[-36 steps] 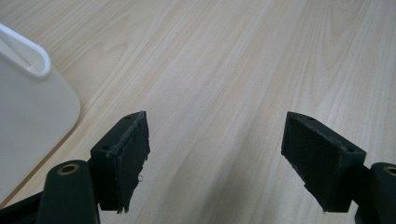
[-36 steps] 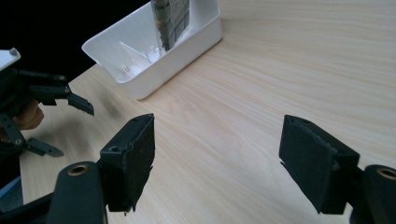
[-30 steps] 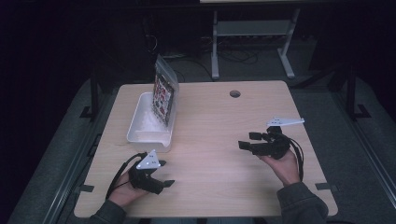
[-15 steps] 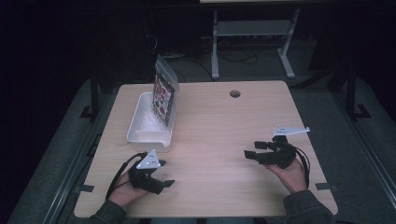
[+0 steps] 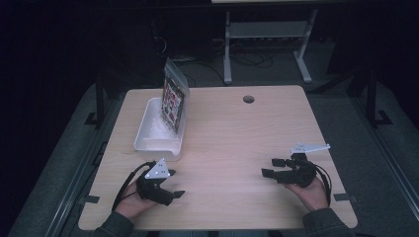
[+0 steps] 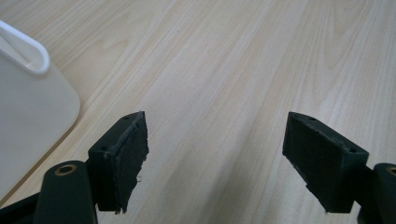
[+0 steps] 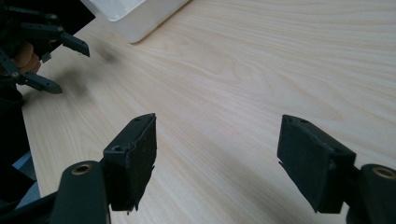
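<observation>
A white plastic bin [image 5: 157, 132] stands on the wooden table [image 5: 232, 128] at the left. A clear bag with a red and black printed card [image 5: 174, 101] stands upright at the bin's far right edge. My left gripper [image 5: 175, 183] rests near the front left edge, open and empty, jaws pointing right. In the left gripper view the gripper [image 6: 215, 158] hangs over bare wood, the bin's corner [image 6: 32, 107] at the left. My right gripper [image 5: 272, 168] sits at the front right, open and empty, jaws pointing left. The right gripper view shows this gripper [image 7: 217, 161], the bin [image 7: 135, 14] and the other gripper [image 7: 46, 56] farther off.
A round cable hole [image 5: 248, 99] lies near the table's far edge. Beyond the table stands a metal frame [image 5: 267, 34] on dark floor. Bare wood stretches between the two grippers.
My right gripper has moved toward the front edge of the table and lower. The left gripper, bin and bag have stayed in place.
</observation>
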The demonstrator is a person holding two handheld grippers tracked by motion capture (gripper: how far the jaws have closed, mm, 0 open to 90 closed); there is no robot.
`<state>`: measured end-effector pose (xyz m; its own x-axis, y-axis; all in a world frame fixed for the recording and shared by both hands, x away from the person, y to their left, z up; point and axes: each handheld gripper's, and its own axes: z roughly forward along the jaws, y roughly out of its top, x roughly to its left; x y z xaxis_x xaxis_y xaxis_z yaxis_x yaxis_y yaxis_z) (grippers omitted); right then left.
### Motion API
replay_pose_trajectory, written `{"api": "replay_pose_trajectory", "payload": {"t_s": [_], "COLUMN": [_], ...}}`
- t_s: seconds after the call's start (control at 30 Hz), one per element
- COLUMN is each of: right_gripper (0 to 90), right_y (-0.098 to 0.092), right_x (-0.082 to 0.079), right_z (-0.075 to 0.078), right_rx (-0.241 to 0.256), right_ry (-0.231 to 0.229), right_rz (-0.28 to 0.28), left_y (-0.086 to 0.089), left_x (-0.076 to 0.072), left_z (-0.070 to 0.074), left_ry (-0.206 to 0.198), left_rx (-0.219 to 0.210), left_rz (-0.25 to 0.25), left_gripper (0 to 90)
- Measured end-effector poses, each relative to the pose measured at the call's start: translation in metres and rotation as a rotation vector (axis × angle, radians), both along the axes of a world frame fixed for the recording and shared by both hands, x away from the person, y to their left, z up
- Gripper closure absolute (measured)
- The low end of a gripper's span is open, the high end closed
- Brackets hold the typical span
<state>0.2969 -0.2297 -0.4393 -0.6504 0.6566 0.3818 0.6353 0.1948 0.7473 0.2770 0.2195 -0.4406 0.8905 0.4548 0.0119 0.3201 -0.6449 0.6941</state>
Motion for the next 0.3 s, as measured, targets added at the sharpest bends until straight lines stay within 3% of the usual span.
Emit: {"api": "replay_pose_trajectory", "payload": {"t_s": [0.3], "right_gripper": [27.0], "right_y": [-0.001], "right_x": [-0.012], "right_z": [-0.009], "right_rx": [-0.004], "right_ry": [0.002], "right_rz": [-0.003], "left_y": [0.0], "left_x": [-0.001], "left_z": [0.0], "left_ry": [0.0], "left_rx": [0.001], "left_rz": [-0.003], "left_gripper": [21.5]}}
